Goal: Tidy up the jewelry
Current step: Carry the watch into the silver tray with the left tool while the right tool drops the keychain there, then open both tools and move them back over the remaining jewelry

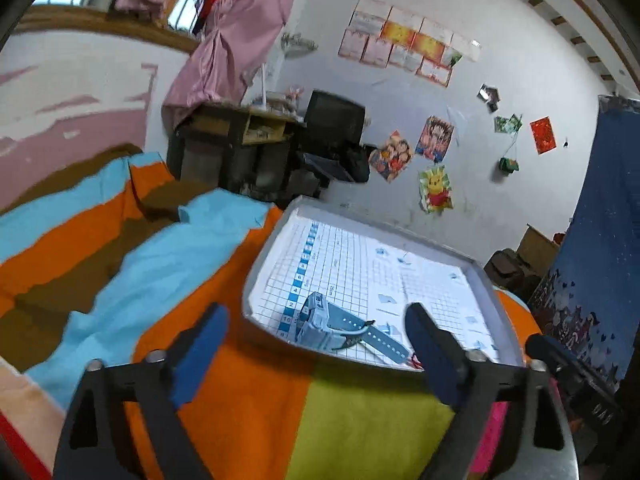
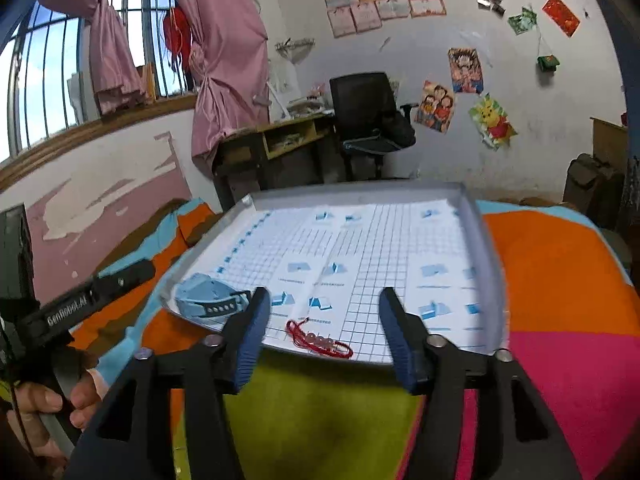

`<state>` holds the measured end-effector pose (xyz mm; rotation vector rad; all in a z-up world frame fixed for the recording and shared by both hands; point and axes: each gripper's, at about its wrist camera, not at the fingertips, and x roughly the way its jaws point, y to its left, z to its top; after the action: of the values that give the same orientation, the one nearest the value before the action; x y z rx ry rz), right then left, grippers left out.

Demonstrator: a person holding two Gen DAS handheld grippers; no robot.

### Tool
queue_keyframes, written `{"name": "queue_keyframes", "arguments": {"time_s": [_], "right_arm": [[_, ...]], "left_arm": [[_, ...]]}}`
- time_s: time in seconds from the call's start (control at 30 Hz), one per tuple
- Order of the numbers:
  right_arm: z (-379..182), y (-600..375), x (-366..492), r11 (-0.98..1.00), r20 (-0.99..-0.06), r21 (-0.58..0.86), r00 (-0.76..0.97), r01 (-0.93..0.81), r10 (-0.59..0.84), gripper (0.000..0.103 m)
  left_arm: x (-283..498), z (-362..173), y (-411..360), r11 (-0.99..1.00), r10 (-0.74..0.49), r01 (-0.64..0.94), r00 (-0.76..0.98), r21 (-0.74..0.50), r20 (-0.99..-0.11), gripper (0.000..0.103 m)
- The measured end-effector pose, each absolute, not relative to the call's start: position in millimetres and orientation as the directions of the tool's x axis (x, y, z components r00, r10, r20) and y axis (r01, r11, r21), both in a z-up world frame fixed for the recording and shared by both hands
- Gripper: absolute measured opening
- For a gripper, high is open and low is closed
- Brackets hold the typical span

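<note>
A blue watch (image 1: 338, 326) and a red bracelet (image 2: 320, 340) with what look like 3 beads lie near the tray's (image 2: 486, 256) front edge. Left gripper (image 1: 318, 354) gapes wide, right gripper (image 2: 324, 330) stands open, both empty, over the striped blanket (image 1: 256, 396).

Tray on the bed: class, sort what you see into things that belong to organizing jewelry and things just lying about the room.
Belong to the job:
- tray
- blue watch, in the tray
- red bracelet, in the tray
- left gripper, open
- right gripper, open

Just lying about:
- striped blanket
- office chair
- desk
- pink curtains
- posters
</note>
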<state>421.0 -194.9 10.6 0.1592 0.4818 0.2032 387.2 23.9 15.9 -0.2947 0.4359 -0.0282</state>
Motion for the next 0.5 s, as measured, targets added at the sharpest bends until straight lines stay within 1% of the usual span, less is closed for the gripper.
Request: {"name": "queue_keyframes", "arguments": {"time_s": [0.03, 0.07, 0.1, 0.17, 0.23, 0.4, 0.5], "right_arm": [[16.7, -196.9, 410.0, 0.968, -0.433, 0.197, 0.872, -0.155, 0.227, 0.068], [22.1, -199.0, 400.2, 0.969, -0.424, 0.193, 0.877, -0.156, 0.226, 0.071], [26.6, -201.6, 392.5, 0.969, -0.416, 0.190, 0.881, -0.158, 0.225, 0.077], [36.2, -204.2, 370.9, 0.970, -0.397, 0.181, 0.891, -0.161, 0.221, 0.083], [46.5, -206.7, 346.4, 0.971, -0.379, 0.174, 0.899, -0.166, 0.221, 0.095], [62.3, -214.7, 285.8, 0.970, -0.337, 0.181, 0.916, -0.164, 0.218, 0.102], [66.3, -217.2, 246.9, 0.970, -0.315, 0.189, 0.926, -0.155, 0.210, 0.102]], "left_arm": [[376.0, 20.2, 24.0, 0.960, -0.085, -0.031, 0.915, -0.280, -0.394, 0.097], [365.0, 24.7, 23.3, 0.963, -0.082, -0.026, 0.921, -0.269, -0.381, 0.099], [352.0, 29.4, 21.9, 0.967, -0.081, -0.018, 0.925, -0.256, -0.370, 0.101], [326.5, 37.5, 19.9, 0.972, -0.076, -0.009, 0.932, -0.233, -0.354, 0.102], [302.0, 44.4, 17.3, 0.975, -0.073, -0.005, 0.937, -0.223, -0.341, 0.103], [245.3, 54.7, 18.5, 0.972, -0.080, 0.003, 0.945, -0.235, -0.317, 0.103], [208.5, 58.1, 16.6, 0.975, -0.095, 0.028, 0.949, -0.220, -0.300, 0.103]]}}
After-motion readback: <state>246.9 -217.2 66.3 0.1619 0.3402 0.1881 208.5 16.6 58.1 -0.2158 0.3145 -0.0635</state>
